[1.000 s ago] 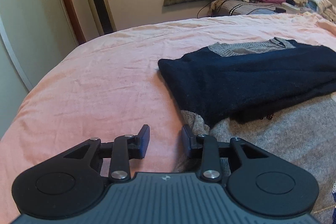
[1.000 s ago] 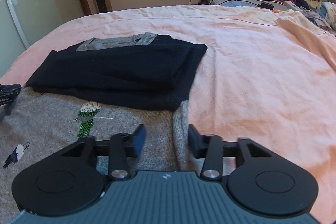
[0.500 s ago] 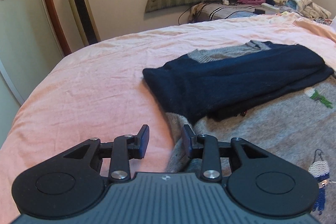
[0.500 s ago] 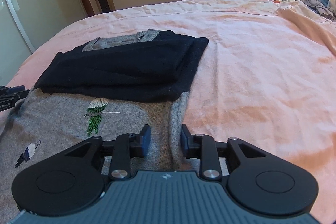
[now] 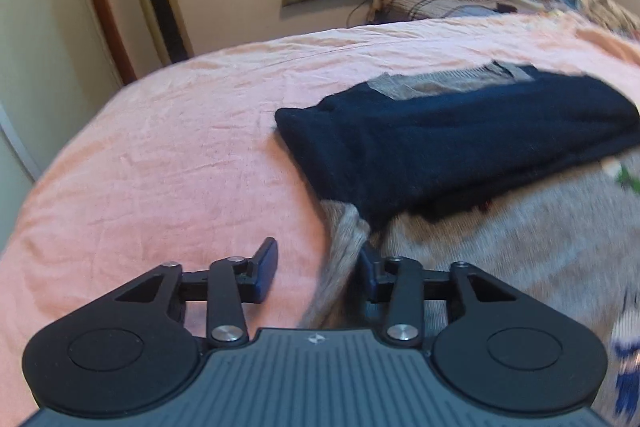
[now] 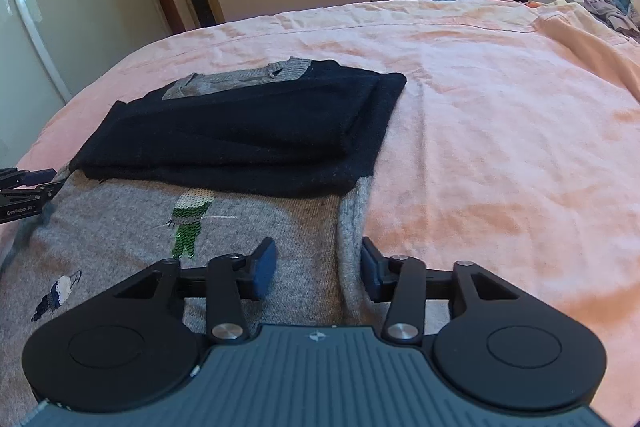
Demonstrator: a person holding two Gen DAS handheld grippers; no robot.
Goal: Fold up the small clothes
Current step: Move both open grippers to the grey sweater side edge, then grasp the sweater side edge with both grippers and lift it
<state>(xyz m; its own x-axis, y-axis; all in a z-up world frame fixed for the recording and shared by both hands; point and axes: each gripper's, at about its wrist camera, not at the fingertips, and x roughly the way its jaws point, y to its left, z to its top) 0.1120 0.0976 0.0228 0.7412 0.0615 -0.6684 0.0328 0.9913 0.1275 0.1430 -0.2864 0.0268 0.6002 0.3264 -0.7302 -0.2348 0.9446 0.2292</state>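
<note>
Right wrist view: my right gripper (image 6: 319, 267) has reopened wide astride the grey sweater's (image 6: 120, 247) right edge, gripping nothing. My left gripper (image 5: 318, 267) is closing around the sweater's left edge, so the fold must wait.

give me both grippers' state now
Left gripper: closing around the grey knitted sweater edge, not yet gripping.
Right gripper: open, sweater's opposite edge between its jaws.

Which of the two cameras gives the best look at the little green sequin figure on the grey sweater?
The right wrist view. There the green sequin figure shows whole and sharp on the grey sweater, just below the folded navy part. The left wrist view catches only a blurred green scrap at its right edge.
</note>
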